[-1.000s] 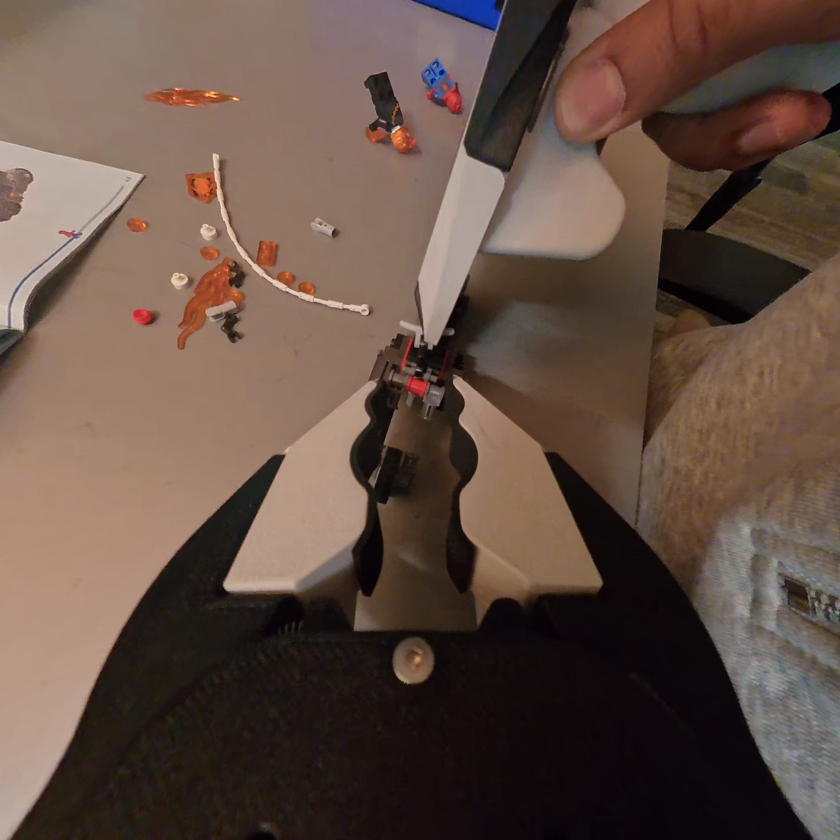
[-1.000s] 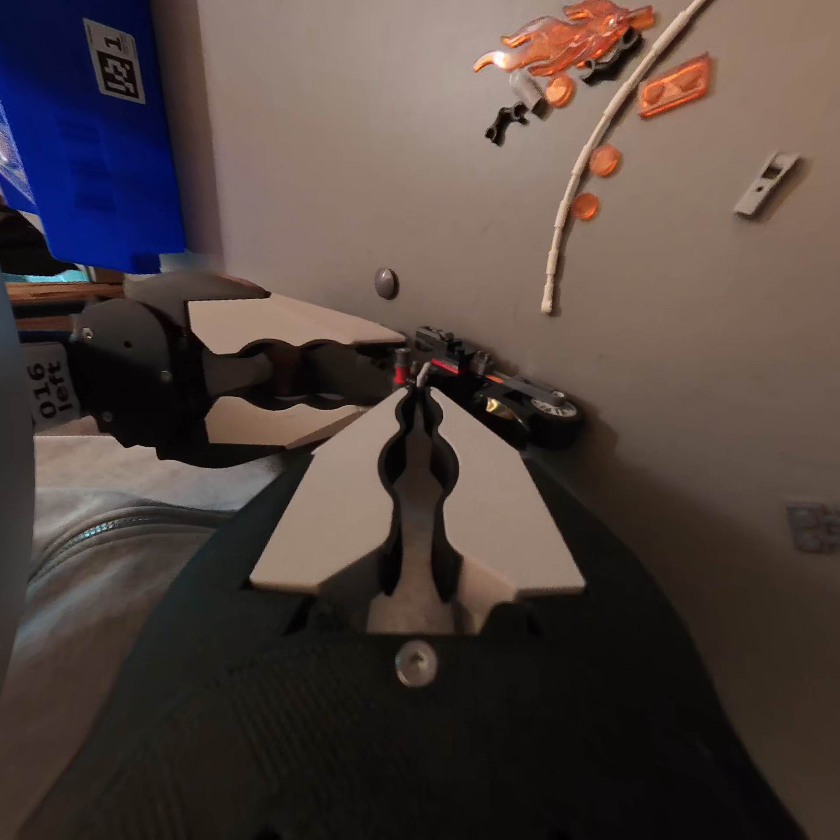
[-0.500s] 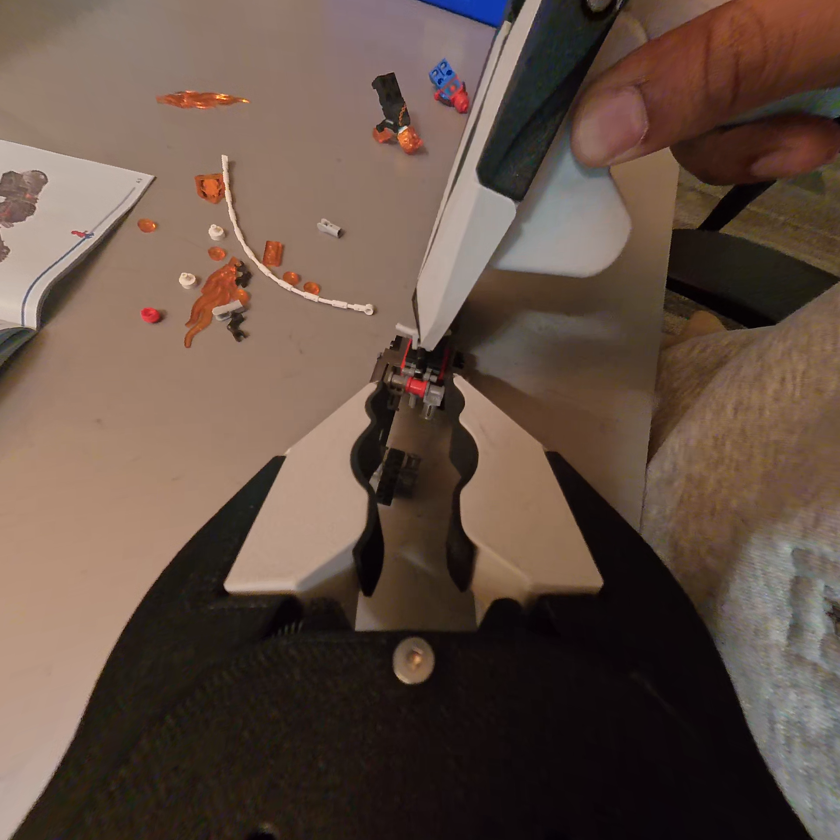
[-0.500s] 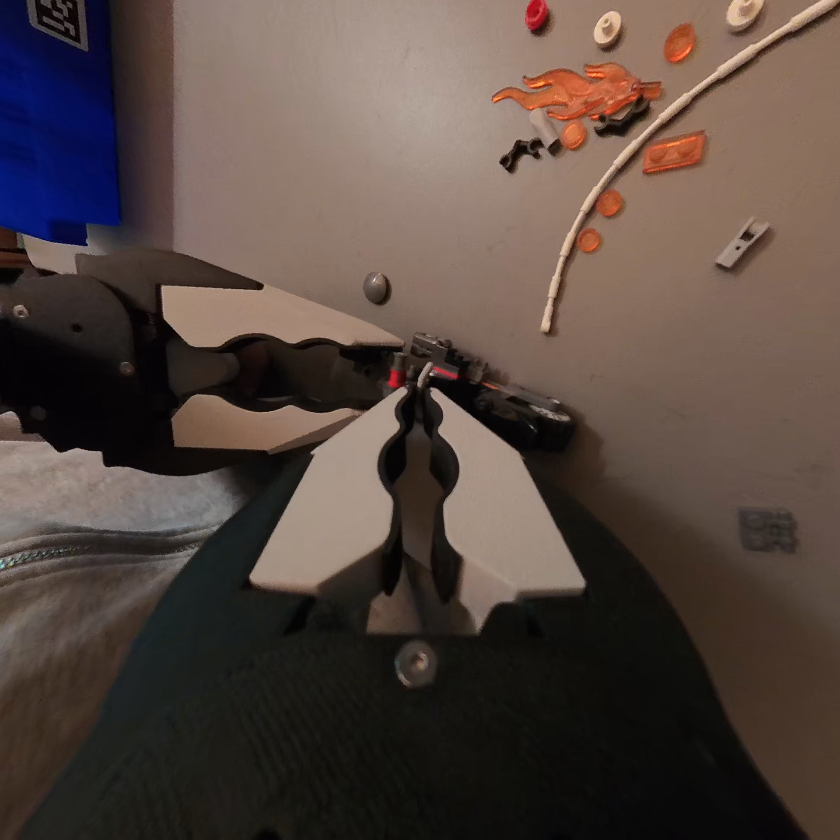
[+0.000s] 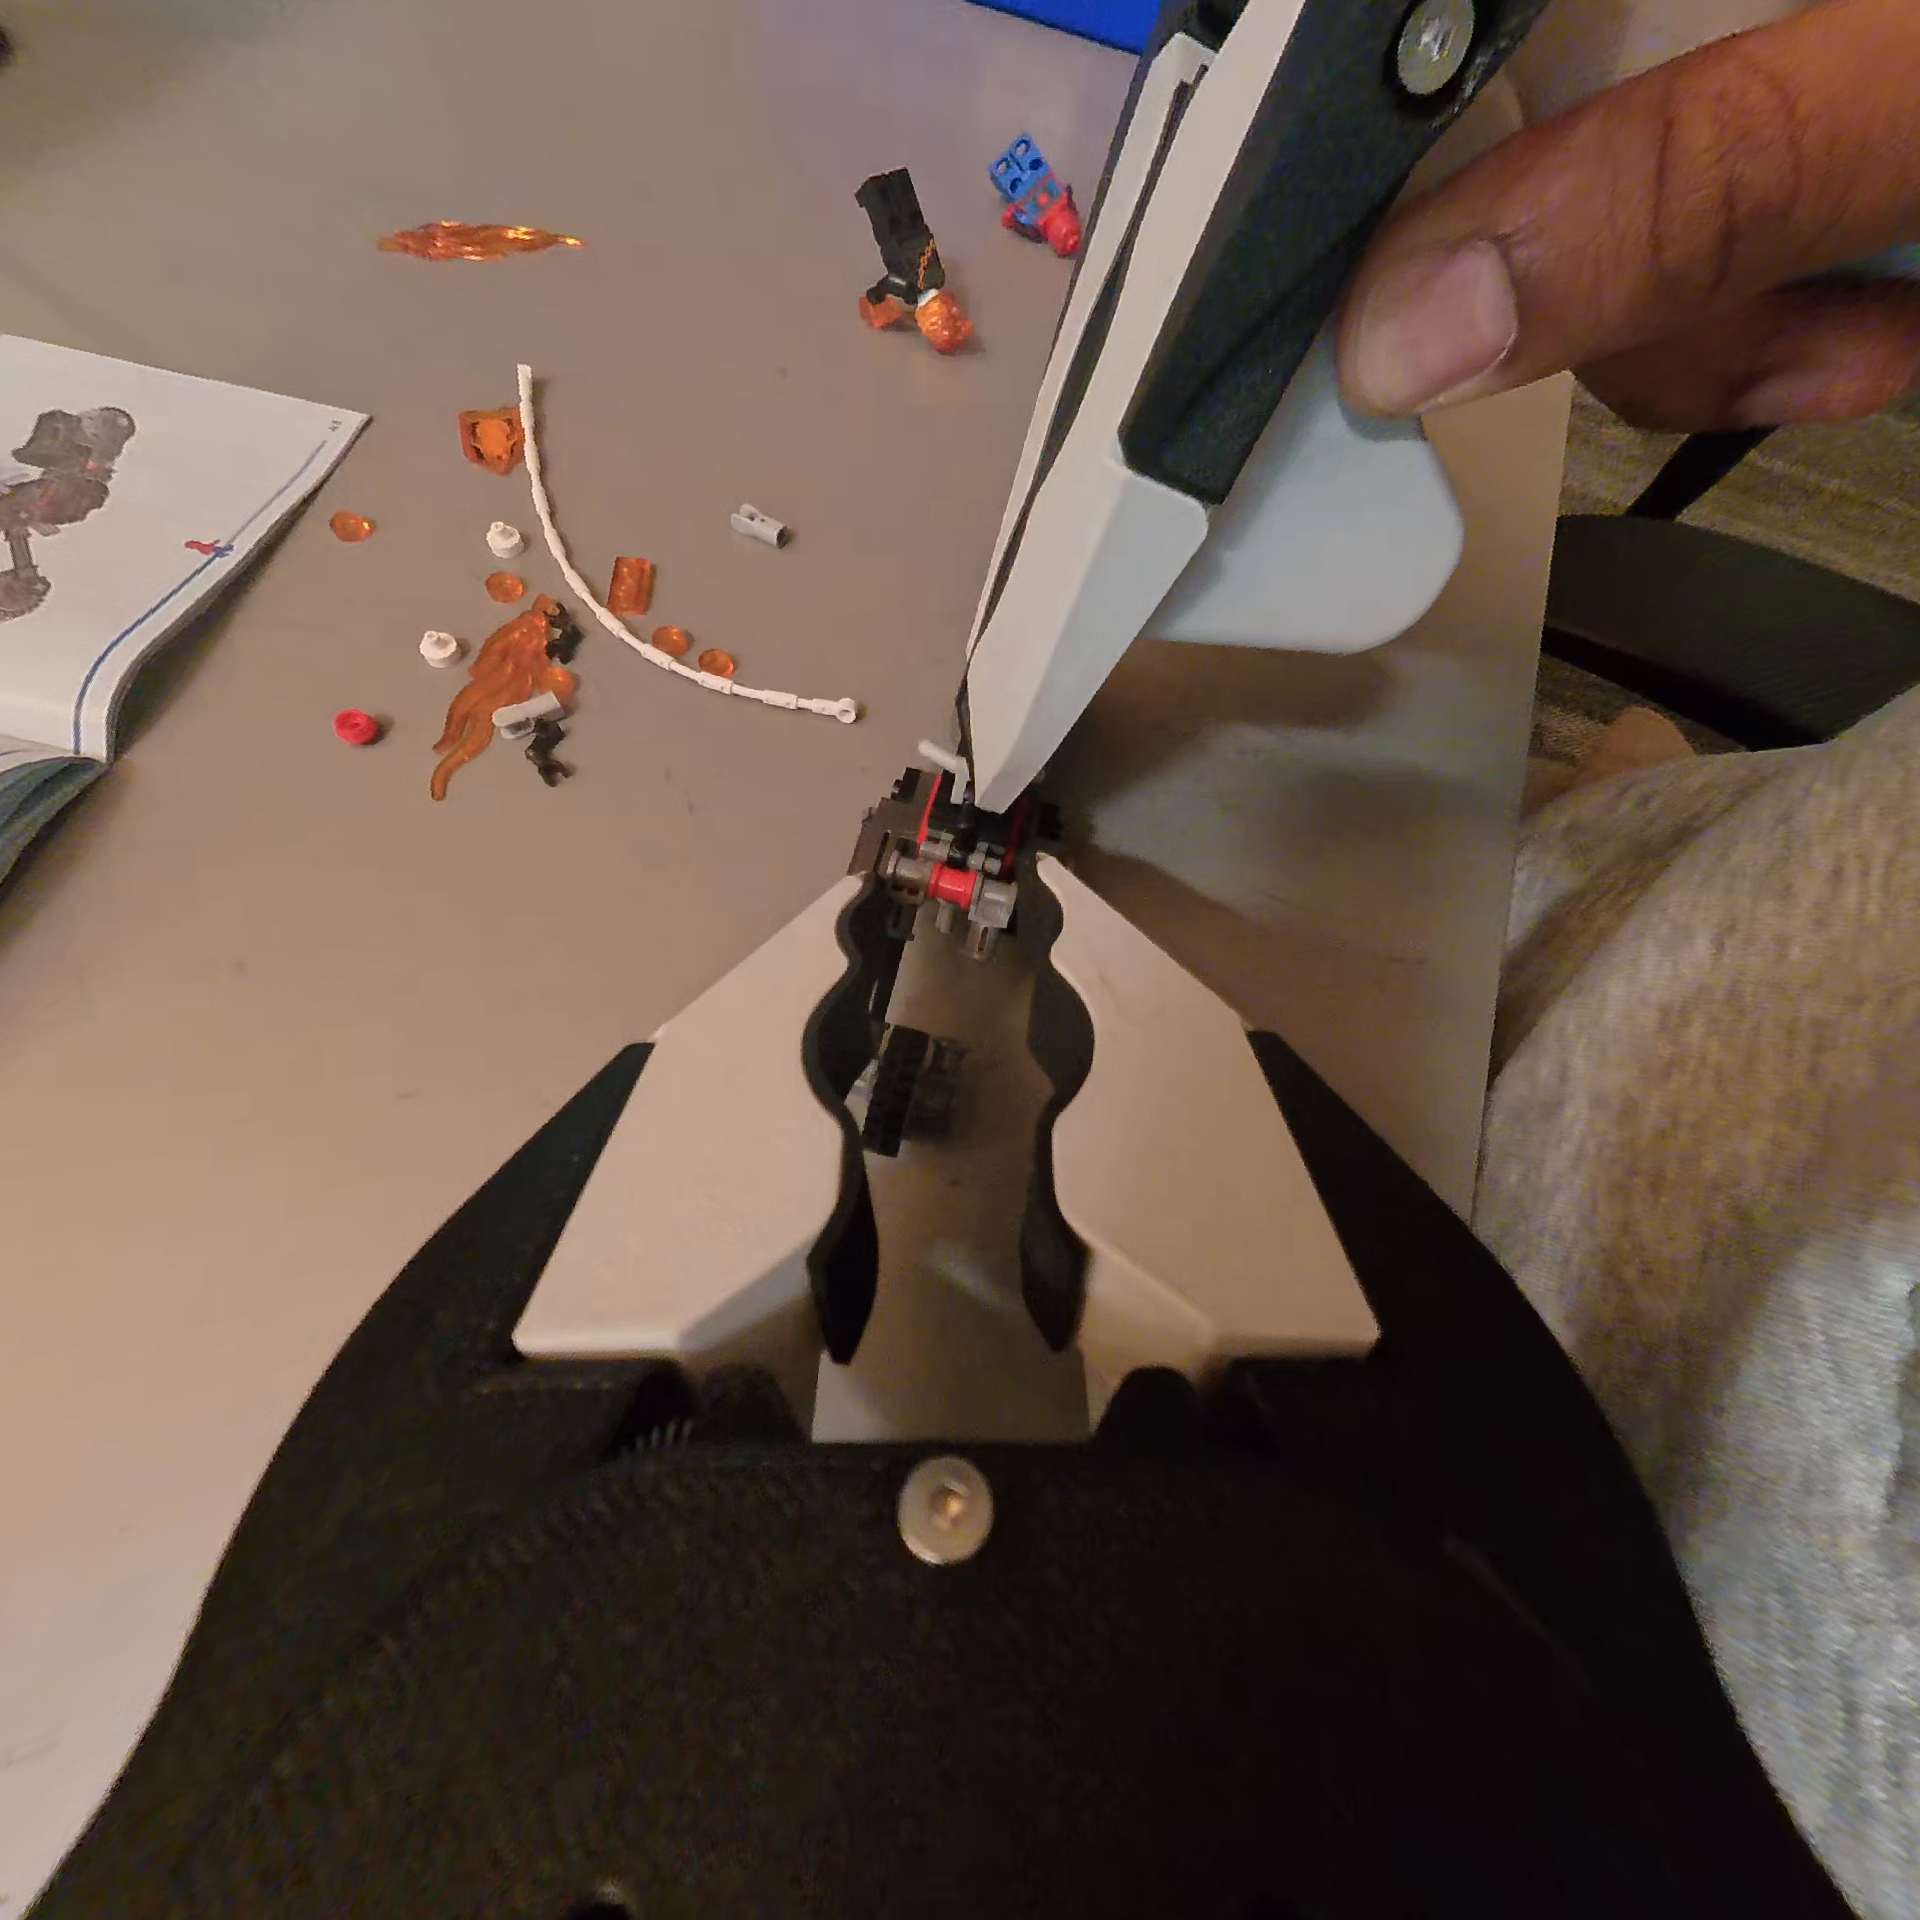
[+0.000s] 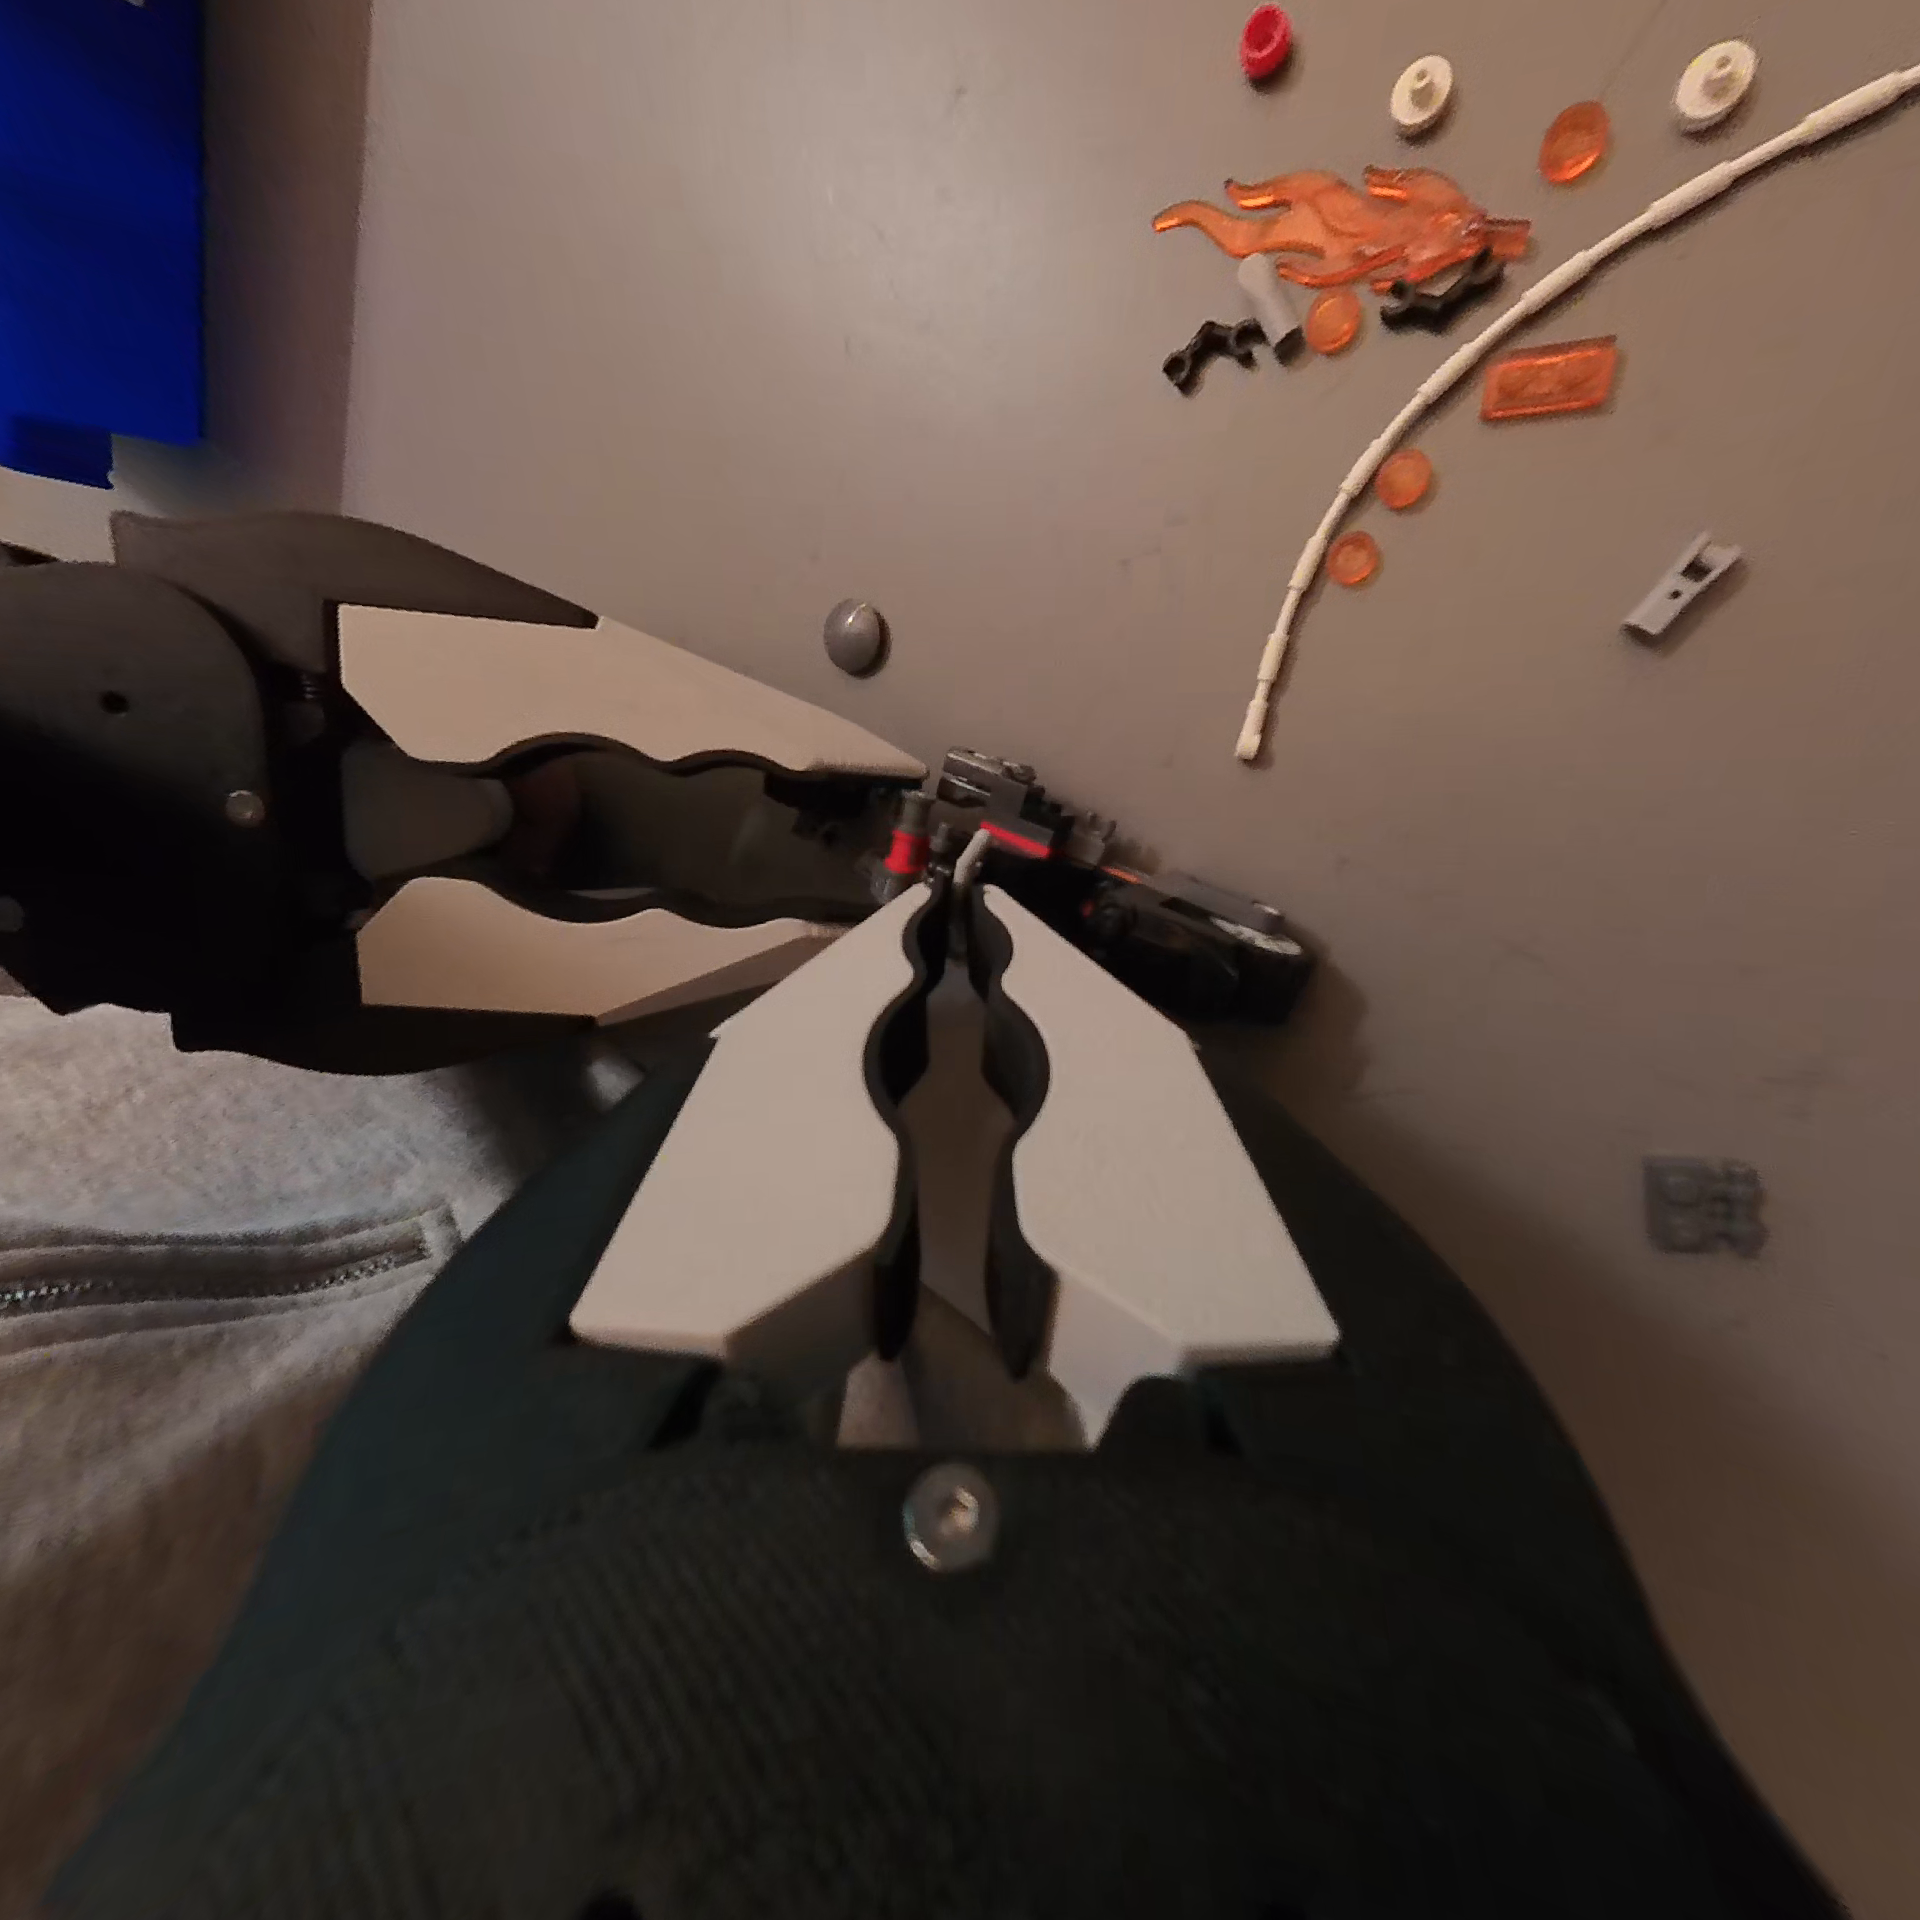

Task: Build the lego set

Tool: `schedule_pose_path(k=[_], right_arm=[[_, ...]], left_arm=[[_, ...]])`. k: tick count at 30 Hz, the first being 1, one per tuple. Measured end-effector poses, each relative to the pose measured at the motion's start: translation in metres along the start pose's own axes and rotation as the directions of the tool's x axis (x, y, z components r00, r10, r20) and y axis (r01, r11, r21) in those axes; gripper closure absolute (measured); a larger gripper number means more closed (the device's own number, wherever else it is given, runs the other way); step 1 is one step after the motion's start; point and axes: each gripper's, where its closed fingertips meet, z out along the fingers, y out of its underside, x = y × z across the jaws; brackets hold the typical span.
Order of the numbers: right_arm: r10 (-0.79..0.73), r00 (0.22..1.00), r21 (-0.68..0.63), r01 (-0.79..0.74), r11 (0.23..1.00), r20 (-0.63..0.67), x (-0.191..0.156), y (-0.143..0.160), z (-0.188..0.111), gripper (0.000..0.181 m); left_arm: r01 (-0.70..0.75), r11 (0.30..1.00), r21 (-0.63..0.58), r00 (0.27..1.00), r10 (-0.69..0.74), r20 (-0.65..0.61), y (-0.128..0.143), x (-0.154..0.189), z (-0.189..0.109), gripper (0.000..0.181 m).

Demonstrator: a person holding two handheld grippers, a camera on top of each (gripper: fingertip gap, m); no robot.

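Observation:
A small black, red and grey Lego motorcycle model (image 5: 951, 868) lies at the table's near edge. My left gripper (image 5: 951, 883) is shut on its rear end, one finger on each side. In the right wrist view the model (image 6: 1174, 914) sticks out to the right from the left gripper (image 6: 894, 842), its black wheel touching the table. My right gripper (image 6: 954, 894) is shut on a small white bar (image 6: 971, 847) and holds it against the model's top. In the left wrist view the right gripper (image 5: 987, 779) comes down from the upper right, with the bar (image 5: 933, 752) at its tip.
Loose parts lie on the grey table (image 5: 312, 1039): an orange flame (image 5: 499, 686), a white flexible rod (image 5: 623, 634), a black minifigure (image 5: 909, 270), a blue and red piece (image 5: 1034, 197). An instruction booklet (image 5: 156, 540) is at left. A hand (image 5: 1610, 239) and grey sweater (image 5: 1714, 1143) are at right. Both grippers' tips are close together, under 4 cm apart. About 10 cm separates my left fingertips from the white flexible rod (image 5: 623, 634). Seen from the right wrist view (image 6: 1424, 401) as well.
Both grippers keep their holds. The right gripper has tilted a little, so the loose parts have slid lower in its view. The white bar stays at the model's top.

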Motion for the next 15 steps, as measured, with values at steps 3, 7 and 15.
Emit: schedule_pose_path(k=[3, 7, 15], right_arm=[[-0.015, 1.000, 0.007, 0.015, 1.000, -0.001, 0.000, -0.001, 0.000, 0.180], [-0.088, 0.996, 0.038, 0.089, 0.995, -0.023, 0.002, -0.003, -0.006, 0.160], [-0.347, 0.938, 0.299, 0.327, 0.896, 0.016, 0.001, -0.014, -0.045, 0.144]], left_arm=[[0.001, 1.000, 0.000, 1.000, -0.001, 0.000, 0.000, 0.000, 0.000, 0.156], [0.009, 1.000, 0.009, 1.000, -0.009, -0.013, -0.001, 0.000, -0.001, 0.156], [0.004, 1.000, 0.009, 1.000, -0.004, -0.009, -0.001, 0.000, -0.001, 0.156]])
